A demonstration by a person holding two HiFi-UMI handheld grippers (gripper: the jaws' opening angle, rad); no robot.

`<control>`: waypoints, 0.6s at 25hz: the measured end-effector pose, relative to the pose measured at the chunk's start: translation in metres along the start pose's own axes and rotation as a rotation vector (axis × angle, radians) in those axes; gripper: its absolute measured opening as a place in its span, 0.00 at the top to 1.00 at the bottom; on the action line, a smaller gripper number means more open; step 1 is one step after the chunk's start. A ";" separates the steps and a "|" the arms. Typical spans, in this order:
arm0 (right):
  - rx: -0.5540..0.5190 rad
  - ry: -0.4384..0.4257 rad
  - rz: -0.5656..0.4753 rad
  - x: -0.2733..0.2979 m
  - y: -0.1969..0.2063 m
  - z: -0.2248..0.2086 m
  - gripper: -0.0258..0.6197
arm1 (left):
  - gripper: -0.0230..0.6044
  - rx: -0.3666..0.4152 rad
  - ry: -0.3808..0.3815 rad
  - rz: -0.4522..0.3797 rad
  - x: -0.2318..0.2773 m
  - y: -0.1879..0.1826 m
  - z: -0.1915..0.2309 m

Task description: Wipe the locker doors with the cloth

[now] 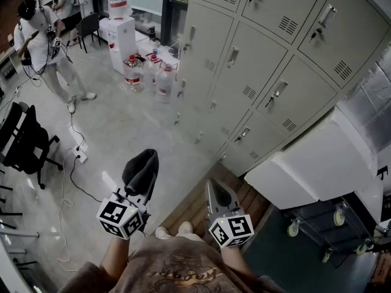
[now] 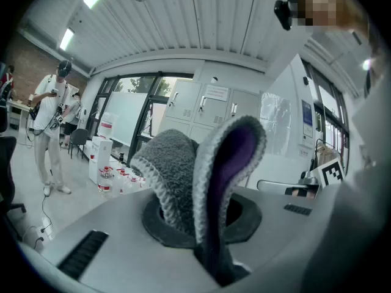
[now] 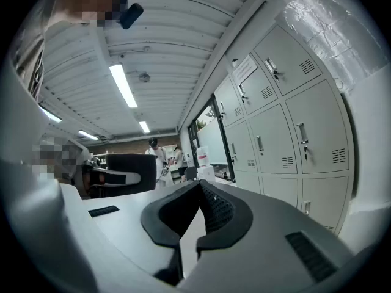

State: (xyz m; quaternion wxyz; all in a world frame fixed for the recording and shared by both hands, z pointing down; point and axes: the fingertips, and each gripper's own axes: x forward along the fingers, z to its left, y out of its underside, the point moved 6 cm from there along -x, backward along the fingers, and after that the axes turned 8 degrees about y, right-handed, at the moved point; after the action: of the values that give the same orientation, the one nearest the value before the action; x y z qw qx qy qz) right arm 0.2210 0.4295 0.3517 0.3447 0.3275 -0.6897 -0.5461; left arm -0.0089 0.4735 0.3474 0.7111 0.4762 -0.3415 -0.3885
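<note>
Pinching a grey cloth (image 1: 142, 165) in the left gripper (image 1: 137, 191) at the bottom edge of the head view, just above a brown shirt (image 1: 174, 273). Keeping the right gripper (image 1: 217, 195) just beside it, jaws pressed together and carrying nothing. Standing well apart from the locker doors (image 1: 263, 66), cloth and both grippers hanging over the floor (image 1: 122, 127).

Showing the cloth only as a dark lump from the head. Revealing far more in the left gripper view: fuzzy grey pile, a pale stitched edge and a purple inner face, folded and rising up out of the jaws. Catching the door handles and vent slots along the right side of the right gripper view.

Hiding the cloth's lower end inside the jaws. Cutting off the top locker row at the upper edge of the head view. Leaving a standing person (image 1: 46, 41) small near the top left corner.
</note>
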 end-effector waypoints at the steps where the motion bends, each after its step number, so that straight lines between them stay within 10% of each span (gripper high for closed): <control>1: -0.005 -0.006 0.001 0.002 0.000 0.001 0.96 | 0.90 0.000 0.000 -0.002 0.001 0.000 0.002; 15: 0.003 -0.014 0.024 0.012 0.017 0.012 0.96 | 0.90 -0.019 0.029 0.017 0.002 0.016 0.017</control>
State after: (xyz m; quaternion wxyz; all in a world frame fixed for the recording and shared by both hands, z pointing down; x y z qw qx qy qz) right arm 0.2028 0.4292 0.3673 0.3459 0.3158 -0.6970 -0.5430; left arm -0.0191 0.4681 0.3682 0.7238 0.4722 -0.3316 -0.3784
